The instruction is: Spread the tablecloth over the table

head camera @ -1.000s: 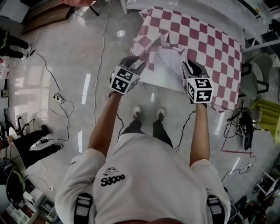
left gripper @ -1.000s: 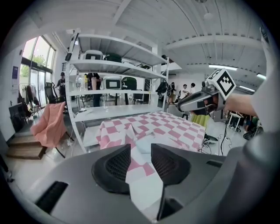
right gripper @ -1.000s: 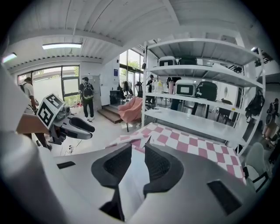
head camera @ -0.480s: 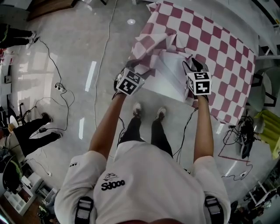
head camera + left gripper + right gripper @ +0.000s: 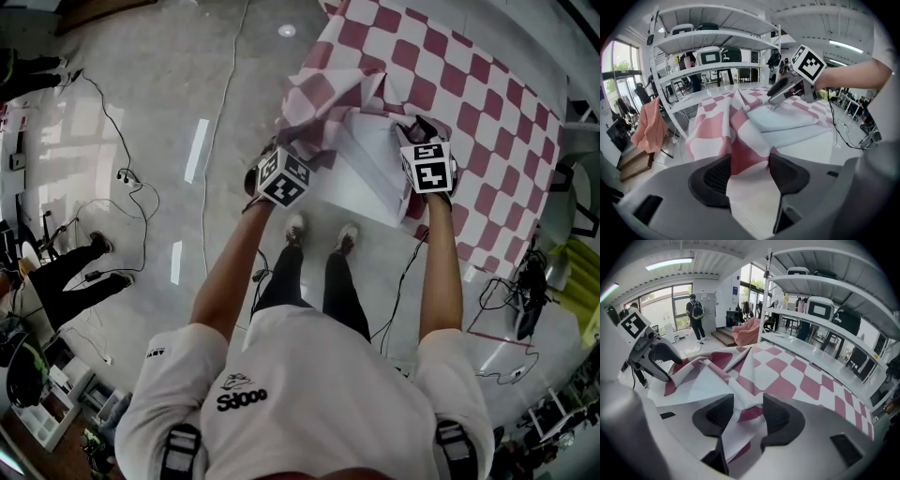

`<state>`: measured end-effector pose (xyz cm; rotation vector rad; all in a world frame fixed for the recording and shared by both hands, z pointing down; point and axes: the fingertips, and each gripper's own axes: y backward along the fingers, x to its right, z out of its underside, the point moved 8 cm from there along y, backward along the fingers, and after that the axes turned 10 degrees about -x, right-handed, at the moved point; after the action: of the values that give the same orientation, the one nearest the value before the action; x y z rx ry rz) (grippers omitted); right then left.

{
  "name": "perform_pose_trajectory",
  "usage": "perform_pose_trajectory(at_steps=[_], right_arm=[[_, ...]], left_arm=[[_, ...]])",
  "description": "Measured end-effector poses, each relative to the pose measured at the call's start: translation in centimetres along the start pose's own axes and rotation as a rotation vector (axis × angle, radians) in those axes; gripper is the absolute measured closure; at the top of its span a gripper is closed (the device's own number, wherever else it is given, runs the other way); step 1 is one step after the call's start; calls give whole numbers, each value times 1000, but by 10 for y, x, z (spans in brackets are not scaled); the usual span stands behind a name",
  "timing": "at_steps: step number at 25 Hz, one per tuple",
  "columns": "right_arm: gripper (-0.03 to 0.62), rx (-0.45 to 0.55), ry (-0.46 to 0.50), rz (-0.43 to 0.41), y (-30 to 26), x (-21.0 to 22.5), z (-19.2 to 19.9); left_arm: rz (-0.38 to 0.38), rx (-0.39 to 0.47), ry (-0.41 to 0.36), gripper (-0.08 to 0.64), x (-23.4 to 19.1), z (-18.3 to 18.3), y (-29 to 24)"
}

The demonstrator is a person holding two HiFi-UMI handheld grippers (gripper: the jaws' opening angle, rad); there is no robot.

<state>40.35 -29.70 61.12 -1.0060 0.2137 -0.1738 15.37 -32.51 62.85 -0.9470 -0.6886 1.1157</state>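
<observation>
Left hand-held gripper (image 5: 749, 168): jaws wide, a ridge of the tablecloth (image 5: 450, 89) lies loose between them. Right hand-held gripper (image 5: 746, 417): jaws opening, a crumpled fold between them. Both are at the near edge of the surface (image 5: 813, 150). There the cloth is bunched and turned back, white underside up. Farther off it lies flat. Risks: the folds probably stay if released here, and a withdrawing jaw could snag the cloth and drag it askew.
</observation>
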Motion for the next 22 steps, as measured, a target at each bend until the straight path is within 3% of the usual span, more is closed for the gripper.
perform_pose_trajectory(at_steps=[3,5,8,11,22], right_arm=[[438,-3,12,24,-4,3,-3],[495,1,9,26,-3,4,-3],[532,-1,5,1,0,3,-2],[562,1,-7,-30,7,-1,-1],[566,59,-22,-107,71,-47,-11]], left_arm=[[-11,-28,-17,337,-1,1,-6],[-16,-26,-17,404,-1,3,-6],[-26,0,13,520,-3,5,-1],[-15,23,54,529,-6,5,5],[-28,176,221,530,-22,16,68]])
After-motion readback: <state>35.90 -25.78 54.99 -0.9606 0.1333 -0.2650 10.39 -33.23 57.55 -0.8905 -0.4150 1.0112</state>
